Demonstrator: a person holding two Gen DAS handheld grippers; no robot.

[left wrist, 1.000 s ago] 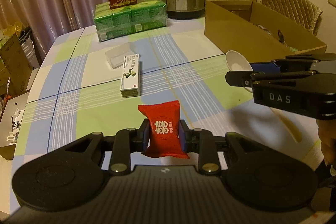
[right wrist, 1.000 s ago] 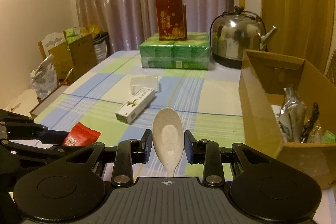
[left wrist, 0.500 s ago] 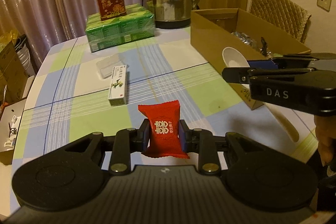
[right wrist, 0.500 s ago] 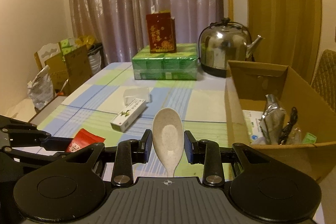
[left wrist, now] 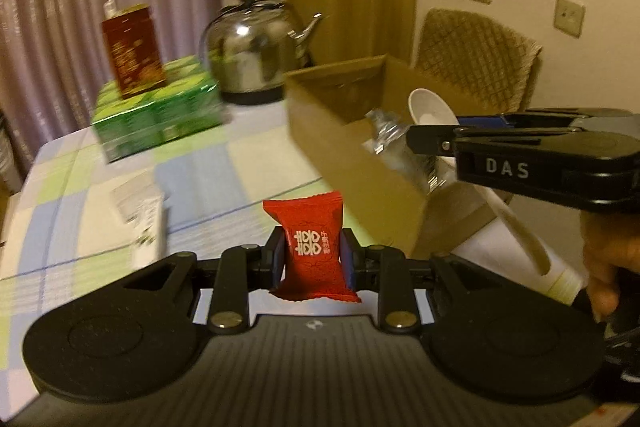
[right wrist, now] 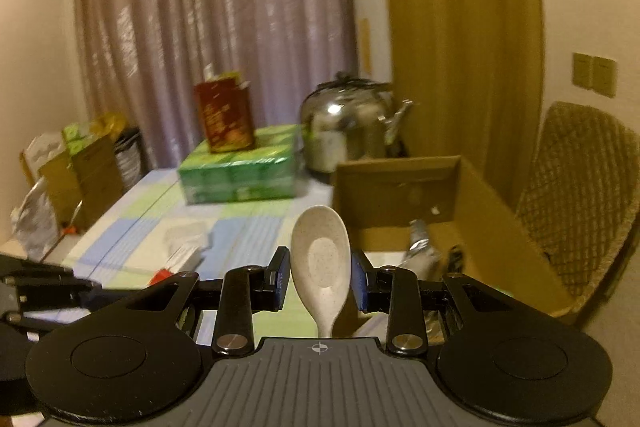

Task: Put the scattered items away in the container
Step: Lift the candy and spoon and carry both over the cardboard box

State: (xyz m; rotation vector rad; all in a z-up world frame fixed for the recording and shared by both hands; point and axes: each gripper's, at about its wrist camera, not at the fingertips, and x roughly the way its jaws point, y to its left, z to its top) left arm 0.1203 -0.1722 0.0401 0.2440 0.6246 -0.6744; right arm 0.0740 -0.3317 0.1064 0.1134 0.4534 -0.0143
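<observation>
Left gripper (left wrist: pixel 313 259) clamped on a red candy packet (left wrist: pixel 311 246), held upright between the two pads, top edge poking above them and crimped bottom edge hanging just below. Right gripper (right wrist: pixel 320 277) pinching a pale speckled spoon (right wrist: pixel 320 261) at its bowl, bowl upward and facing the camera, handle running down toward the gripper body. Seen from the left wrist view, right gripper (left wrist: pixel 430 139) reaching in from the right edge with the spoon (left wrist: pixel 430 107) bowl over the open cardboard box (left wrist: pixel 340 151), handle slanting down past the box's near corner; part of a hand (left wrist: pixel 604 251) under that gripper at the right edge. Silver foil packets (right wrist: pixel 418 247) already inside the box (right wrist: pixel 512 227). Small white carton (left wrist: pixel 146 223) lying on the checked tablecloth (left wrist: pixel 224 183) left of the packet, blurred. Farther back, a green pack (left wrist: pixel 156 115) with a red box (left wrist: pixel 134 49) on top, steel kettle (left wrist: pixel 258 53) beside it. Compared with a second ago: both grippers higher and nearer the box, box now larger and more central in both views, spoon bowl over the box opening rather than short of its side wall, background now blurred; grips on packet and spoon unchanged.
</observation>
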